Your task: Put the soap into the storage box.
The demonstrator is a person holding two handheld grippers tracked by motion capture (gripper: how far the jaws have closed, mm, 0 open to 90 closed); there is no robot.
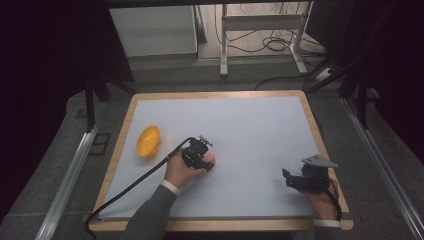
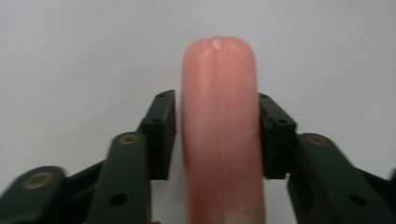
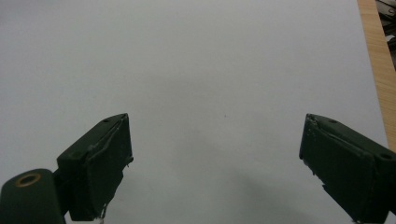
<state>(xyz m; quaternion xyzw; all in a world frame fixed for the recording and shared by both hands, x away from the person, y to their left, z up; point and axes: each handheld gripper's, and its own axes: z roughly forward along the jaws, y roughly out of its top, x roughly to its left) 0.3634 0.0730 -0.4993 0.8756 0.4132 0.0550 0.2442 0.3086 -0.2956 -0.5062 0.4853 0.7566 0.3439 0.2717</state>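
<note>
Your left gripper (image 2: 219,135) has its fingers (image 2: 161,133) pinched on both sides of the pink sausage (image 2: 219,126), which lies on the white surface (image 1: 250,130) just right of the yellow bowl (image 1: 148,141); gripping it across the middle should keep it balanced when lifted. Your right gripper (image 3: 215,158), well right of that bowl, rests with fingers spread and nothing between them, apparently in reserve.

Yellow bowl (image 1: 148,141) alone blocks the open white mat (image 1: 250,130).
</note>
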